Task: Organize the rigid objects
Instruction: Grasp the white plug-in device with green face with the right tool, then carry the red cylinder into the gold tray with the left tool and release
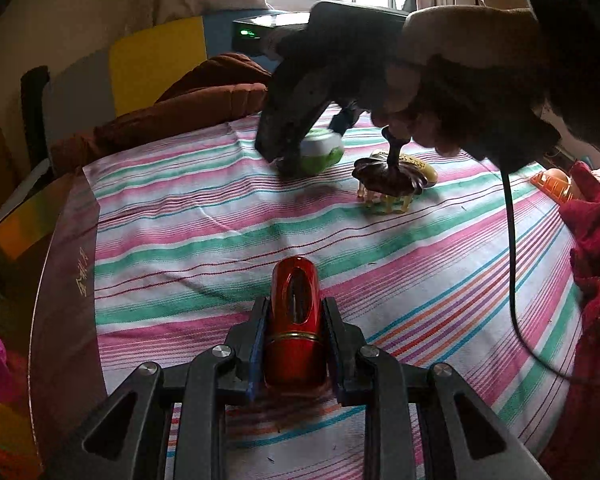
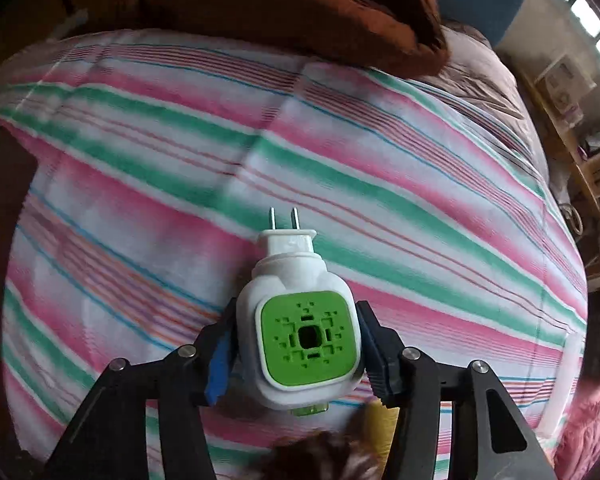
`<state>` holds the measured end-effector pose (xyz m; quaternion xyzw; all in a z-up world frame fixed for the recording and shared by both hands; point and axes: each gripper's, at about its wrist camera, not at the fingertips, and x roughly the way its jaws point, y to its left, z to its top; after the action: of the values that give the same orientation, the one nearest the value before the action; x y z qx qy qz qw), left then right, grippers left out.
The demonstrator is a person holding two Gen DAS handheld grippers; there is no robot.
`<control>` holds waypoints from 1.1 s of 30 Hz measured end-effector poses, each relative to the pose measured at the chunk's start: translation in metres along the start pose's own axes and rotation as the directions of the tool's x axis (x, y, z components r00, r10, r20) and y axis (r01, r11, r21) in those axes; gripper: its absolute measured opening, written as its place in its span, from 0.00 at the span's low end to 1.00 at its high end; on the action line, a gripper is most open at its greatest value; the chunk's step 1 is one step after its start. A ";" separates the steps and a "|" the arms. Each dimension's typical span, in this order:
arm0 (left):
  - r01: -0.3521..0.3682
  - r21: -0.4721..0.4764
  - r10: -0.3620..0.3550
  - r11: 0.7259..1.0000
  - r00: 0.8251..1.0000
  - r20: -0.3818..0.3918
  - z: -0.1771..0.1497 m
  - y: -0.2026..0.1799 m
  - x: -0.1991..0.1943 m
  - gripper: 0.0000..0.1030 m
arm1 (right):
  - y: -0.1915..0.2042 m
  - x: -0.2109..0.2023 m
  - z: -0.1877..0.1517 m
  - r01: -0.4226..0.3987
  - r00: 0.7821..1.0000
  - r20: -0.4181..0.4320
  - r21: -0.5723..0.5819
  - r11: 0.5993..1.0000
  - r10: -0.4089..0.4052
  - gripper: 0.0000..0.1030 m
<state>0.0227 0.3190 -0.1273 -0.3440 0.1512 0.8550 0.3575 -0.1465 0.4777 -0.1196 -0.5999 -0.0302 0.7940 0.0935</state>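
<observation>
1. Left wrist view: the left gripper (image 1: 296, 344) has its two fingers clamped on the sides of a glossy red bottle-shaped object (image 1: 296, 320). It is smooth and rounded, with a gold band around the middle and an oval window in its upper half. It is held just above a striped bedsheet (image 1: 204, 232) of pink, green and white soft cloth, lightly creased.

2. Same view, farther off: a person's hand (image 1: 472, 80) holds the right gripper (image 1: 292, 156) pointing down at a white and green plug-in device (image 1: 322, 152) lying on the sheet. Just beside it sits a dark brown hair claw clip (image 1: 388, 180) with translucent yellow teeth. A brown quilt (image 1: 188, 108) is bunched at the far edge, and red cloth (image 1: 596, 240) lies at the right.

3. Right wrist view: the plug-in device (image 2: 304, 328) sits between the right gripper's (image 2: 300, 360) blue-padded fingers. The left pad appears to touch its side; a narrow gap shows at the right pad, so the fingers look close around it but not firmly clamped. It is hard, smooth white plastic with a square green vented face and two metal prongs pointing away.

4. Progress, as a judgement: the sorting looks early. One object is in hand, one is about to be gripped, and the clip remains loose. No collecting spot is visible.
</observation>
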 end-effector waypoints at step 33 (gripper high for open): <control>0.041 0.013 -0.043 0.999 0.993 0.110 0.004 0.025 -0.177 0.25 | 0.085 -0.056 -0.136 -0.212 0.961 0.184 0.002 0.977 0.208 0.51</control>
<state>0.0929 0.2141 -0.0010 -0.2976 0.1287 0.8641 0.3850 -0.0114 0.3749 -0.1185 -0.5234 0.0338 0.8514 0.0119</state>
